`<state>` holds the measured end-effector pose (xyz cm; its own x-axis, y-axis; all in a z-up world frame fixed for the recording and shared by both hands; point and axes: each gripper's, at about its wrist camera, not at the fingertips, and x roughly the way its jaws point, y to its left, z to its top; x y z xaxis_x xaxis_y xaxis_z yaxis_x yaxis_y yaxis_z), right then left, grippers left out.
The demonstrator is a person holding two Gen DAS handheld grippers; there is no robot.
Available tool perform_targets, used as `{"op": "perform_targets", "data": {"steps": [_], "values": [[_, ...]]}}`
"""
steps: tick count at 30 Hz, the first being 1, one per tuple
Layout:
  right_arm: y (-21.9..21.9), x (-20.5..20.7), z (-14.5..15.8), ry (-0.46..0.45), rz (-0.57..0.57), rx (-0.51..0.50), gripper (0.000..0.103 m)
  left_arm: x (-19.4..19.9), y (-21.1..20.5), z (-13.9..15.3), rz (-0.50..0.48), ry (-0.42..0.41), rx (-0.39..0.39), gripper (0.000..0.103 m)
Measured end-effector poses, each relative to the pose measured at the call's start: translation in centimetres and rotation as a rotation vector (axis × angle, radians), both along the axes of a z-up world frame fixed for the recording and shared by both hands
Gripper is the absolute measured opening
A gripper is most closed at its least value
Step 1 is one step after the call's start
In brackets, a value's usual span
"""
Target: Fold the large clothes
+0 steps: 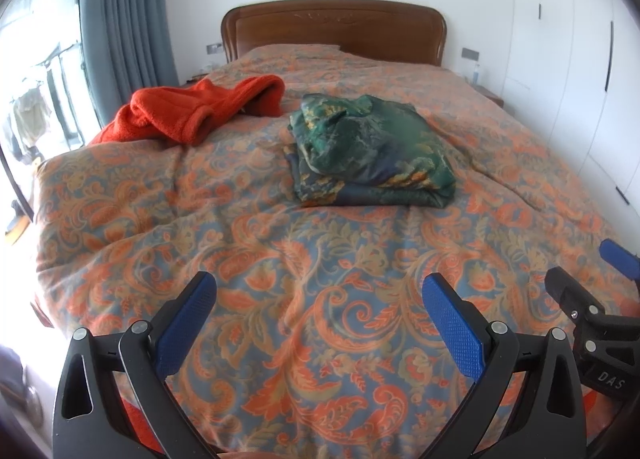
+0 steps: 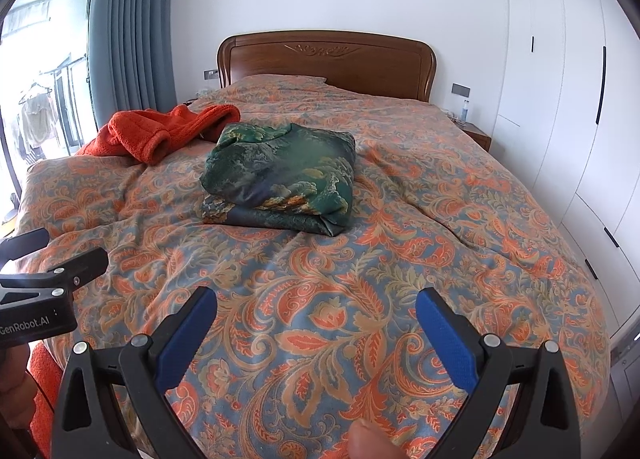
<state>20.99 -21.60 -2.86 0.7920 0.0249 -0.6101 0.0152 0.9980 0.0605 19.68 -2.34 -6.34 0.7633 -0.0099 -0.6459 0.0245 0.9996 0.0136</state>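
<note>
Orange paisley covers the whole bed, and both my grippers hover above its near end with nothing in them. My left gripper has its blue-padded fingers spread wide over the bedspread; my right gripper is spread just as wide, pads apart. From the left wrist view I catch the right gripper at the far right edge, and from the right wrist view the left one sits at the far left edge, so the two are side by side.

A green patterned garment lies folded in a neat stack near the middle of the bed, well apart from both grippers. Beside it, toward the window side, an orange fleece garment lies crumpled and unfolded, its edge near the green stack. Behind them I see the wooden headboard, a grey-blue curtain on the left, and white wardrobe doors on the right.
</note>
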Motion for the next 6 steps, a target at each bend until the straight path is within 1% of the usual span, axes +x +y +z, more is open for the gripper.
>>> {"op": "perform_targets", "data": {"steps": [3,6], "values": [[-0.18,-0.13,0.01,0.000,-0.005,-0.003,0.101,-0.09,0.09,-0.06,0.008,-0.003,-0.005,0.103],[-0.44,-0.29,0.09,-0.001,-0.010,0.002,0.101,-0.32,-0.04,-0.08,0.015,-0.015,0.015,0.103]]}}
